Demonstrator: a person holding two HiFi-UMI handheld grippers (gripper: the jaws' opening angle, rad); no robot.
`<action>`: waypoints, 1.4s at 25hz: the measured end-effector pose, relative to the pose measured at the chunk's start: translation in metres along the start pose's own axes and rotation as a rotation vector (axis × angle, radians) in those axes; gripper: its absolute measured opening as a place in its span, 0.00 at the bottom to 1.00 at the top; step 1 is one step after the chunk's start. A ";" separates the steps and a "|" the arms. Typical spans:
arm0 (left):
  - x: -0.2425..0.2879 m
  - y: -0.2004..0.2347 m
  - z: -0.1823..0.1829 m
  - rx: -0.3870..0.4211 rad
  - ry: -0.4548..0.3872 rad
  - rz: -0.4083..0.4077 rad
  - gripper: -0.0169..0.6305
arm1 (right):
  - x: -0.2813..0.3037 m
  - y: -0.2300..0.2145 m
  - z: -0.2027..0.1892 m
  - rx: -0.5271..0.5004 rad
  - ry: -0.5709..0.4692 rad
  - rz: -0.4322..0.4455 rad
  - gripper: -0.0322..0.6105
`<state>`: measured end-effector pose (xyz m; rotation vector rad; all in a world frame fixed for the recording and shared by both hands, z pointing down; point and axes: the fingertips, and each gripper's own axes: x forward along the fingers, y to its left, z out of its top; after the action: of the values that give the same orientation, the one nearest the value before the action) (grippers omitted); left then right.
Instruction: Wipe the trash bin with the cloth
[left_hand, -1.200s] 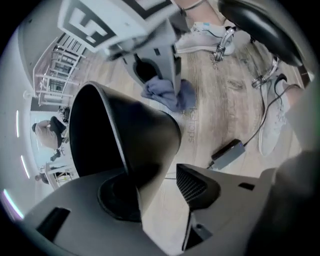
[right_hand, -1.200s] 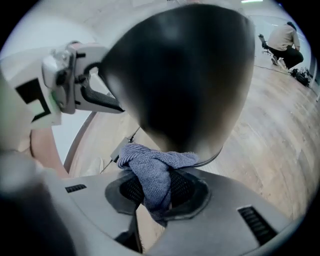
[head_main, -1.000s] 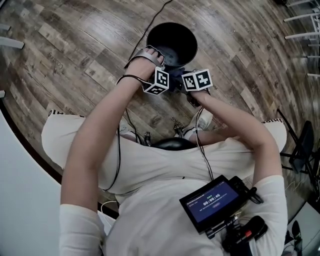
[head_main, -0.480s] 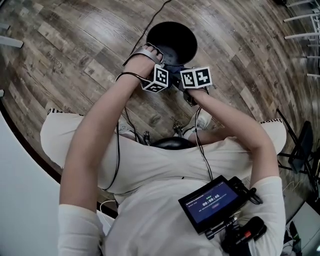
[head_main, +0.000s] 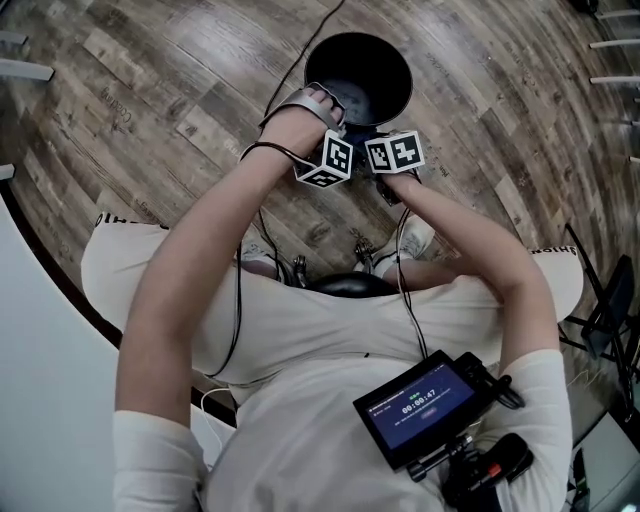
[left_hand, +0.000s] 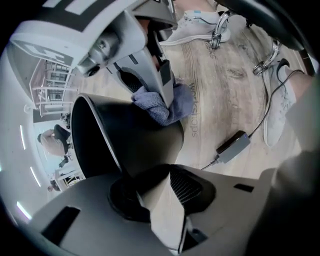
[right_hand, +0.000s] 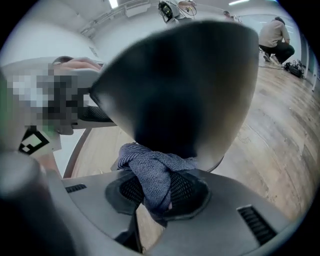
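A black trash bin (head_main: 360, 75) stands on the wood floor ahead of my knees. My left gripper (head_main: 330, 160) is at its near rim. In the left gripper view the bin's wall (left_hand: 130, 135) runs down between the jaws of the left gripper (left_hand: 160, 200), which are closing on the rim. My right gripper (head_main: 395, 153) sits just beside it, shut on a blue-grey cloth (right_hand: 150, 172). The cloth (left_hand: 172, 105) is bunched against the bin's outer wall (right_hand: 185, 85), just past the right gripper (right_hand: 157, 192).
A black power adapter (left_hand: 232, 146) with its cable lies on the floor near the bin. White shoes (left_hand: 192, 22) and chrome stool legs (left_hand: 220, 30) are close behind. A person (right_hand: 276, 32) crouches far off. A dark chair (head_main: 605, 290) stands at the right.
Both grippers and the bin have shifted slightly up in the head view. The left hand has reached further over the bin's near rim.
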<state>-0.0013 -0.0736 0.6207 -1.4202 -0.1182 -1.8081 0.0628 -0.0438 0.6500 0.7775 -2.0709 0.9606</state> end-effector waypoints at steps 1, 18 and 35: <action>0.000 0.000 0.000 -0.002 -0.001 0.000 0.22 | 0.004 -0.003 -0.003 -0.004 0.005 0.002 0.20; -0.002 0.006 0.010 -0.045 -0.041 -0.019 0.22 | 0.047 -0.047 -0.034 -0.077 0.119 -0.029 0.20; -0.003 0.004 0.013 -0.071 -0.054 -0.020 0.23 | 0.076 -0.064 -0.053 -0.126 0.165 -0.067 0.20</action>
<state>0.0114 -0.0681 0.6209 -1.5226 -0.0975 -1.8068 0.0860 -0.0514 0.7600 0.6747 -1.9292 0.8212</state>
